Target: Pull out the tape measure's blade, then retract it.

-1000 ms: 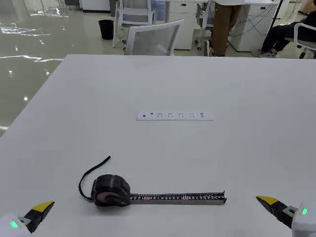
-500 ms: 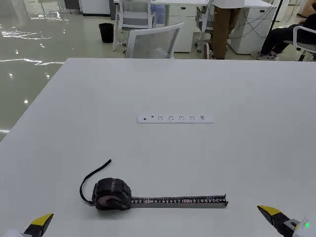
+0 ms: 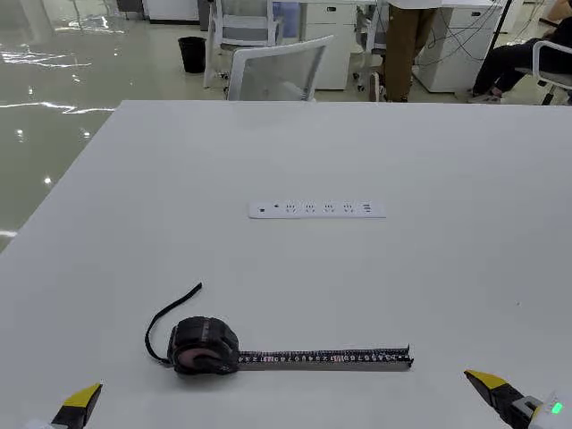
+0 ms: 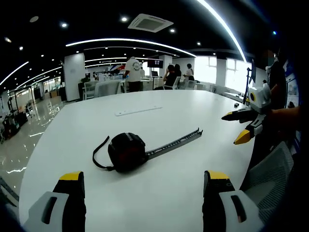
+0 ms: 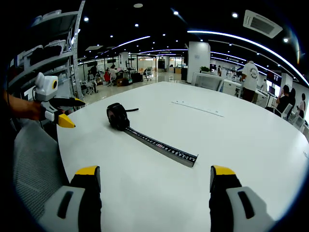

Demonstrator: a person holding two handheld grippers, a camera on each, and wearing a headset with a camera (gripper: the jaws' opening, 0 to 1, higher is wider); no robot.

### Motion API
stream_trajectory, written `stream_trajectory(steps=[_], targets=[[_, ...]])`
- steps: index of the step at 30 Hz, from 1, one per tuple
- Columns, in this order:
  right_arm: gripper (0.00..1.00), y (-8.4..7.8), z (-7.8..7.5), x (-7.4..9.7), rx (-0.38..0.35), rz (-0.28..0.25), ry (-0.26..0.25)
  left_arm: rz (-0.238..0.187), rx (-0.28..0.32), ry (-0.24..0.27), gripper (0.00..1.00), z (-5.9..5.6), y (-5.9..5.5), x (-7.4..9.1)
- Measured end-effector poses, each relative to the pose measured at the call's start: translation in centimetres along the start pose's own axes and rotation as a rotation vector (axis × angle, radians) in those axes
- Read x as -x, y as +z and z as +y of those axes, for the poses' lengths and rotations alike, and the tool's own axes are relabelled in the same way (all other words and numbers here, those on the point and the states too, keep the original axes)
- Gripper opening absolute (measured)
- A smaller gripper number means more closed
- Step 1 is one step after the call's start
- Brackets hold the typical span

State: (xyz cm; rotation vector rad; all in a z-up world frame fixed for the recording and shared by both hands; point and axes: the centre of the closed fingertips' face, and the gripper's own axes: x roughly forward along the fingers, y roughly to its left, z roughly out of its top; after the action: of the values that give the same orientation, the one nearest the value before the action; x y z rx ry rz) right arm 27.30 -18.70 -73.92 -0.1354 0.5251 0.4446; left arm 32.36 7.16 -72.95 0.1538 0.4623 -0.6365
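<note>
A black tape measure lies on the white table, its blade pulled out to the right and its wrist strap curling behind. The case and blade lie ahead of my left gripper, which is open and holds nothing. My right gripper is also open, with the blade's end just ahead and the case farther left. In the head view the left gripper's yellow fingertip is at the bottom left, the right gripper's fingertip at the bottom right.
A white power strip lies flat at the table's middle. Office chairs and people are beyond the far edge. The near table edge runs close to both grippers.
The head camera shifted slightly. The tape measure and blade lie as before. Both grippers stay low at the frame's bottom corners, open.
</note>
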Motion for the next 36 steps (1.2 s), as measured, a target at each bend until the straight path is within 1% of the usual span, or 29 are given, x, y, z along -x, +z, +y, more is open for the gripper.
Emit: stream_trajectory(steps=[5,6,10,12,16,19,24,27,28,29,31,36], targets=[[0.95,-0.2,0.0,-0.1,-0.004,0.002,-0.002,0.005,0.03,0.045,1.0,0.7,-0.1,0.0],[0.95,-0.2,0.0,-0.1,-0.004,0.001,-0.002,0.009,0.03,0.062,1.0,1.0,-0.2,0.0],[0.95,-0.5,-0.1,-0.1,-0.002,0.008,-0.001,0.014,0.045,0.079,1.0,1.3,-0.3,-0.2],[0.94,-0.6,-0.1,-0.1,0.0,0.012,0.0,0.014,0.052,0.102,1.0,1.6,-0.3,-0.3],[0.93,-0.5,-0.4,-0.2,0.006,0.011,0.003,0.013,0.059,0.113,1.0,1.6,-0.1,-0.7],[0.91,0.1,-0.7,-0.4,0.048,-0.016,0.012,0.013,0.059,0.12,1.0,1.6,0.1,-1.1],[0.9,0.0,-0.9,-0.5,0.046,-0.008,0.012,0.01,0.062,0.124,1.0,1.6,0.2,-1.3],[0.88,-0.1,-1.2,-0.7,0.042,0.001,0.017,0.01,0.065,0.129,1.0,1.6,0.3,-1.4],[0.88,-0.3,-2.0,-1.1,0.067,0.003,0.032,-0.003,0.062,0.155,1.0,1.6,0.7,-2.0],[0.86,-0.4,-2.6,-1.4,0.1,0.013,0.054,0.003,0.081,0.163,1.0,1.6,0.6,-2.5],[0.82,-0.6,-2.9,-1.5,0.126,0.021,0.079,0.006,0.084,0.17,1.0,1.6,0.5,-2.8],[0.74,-0.8,-4.0,-2.0,0.167,0.033,0.113,0.009,0.092,0.196,1.0,1.9,0.3,-3.4]])
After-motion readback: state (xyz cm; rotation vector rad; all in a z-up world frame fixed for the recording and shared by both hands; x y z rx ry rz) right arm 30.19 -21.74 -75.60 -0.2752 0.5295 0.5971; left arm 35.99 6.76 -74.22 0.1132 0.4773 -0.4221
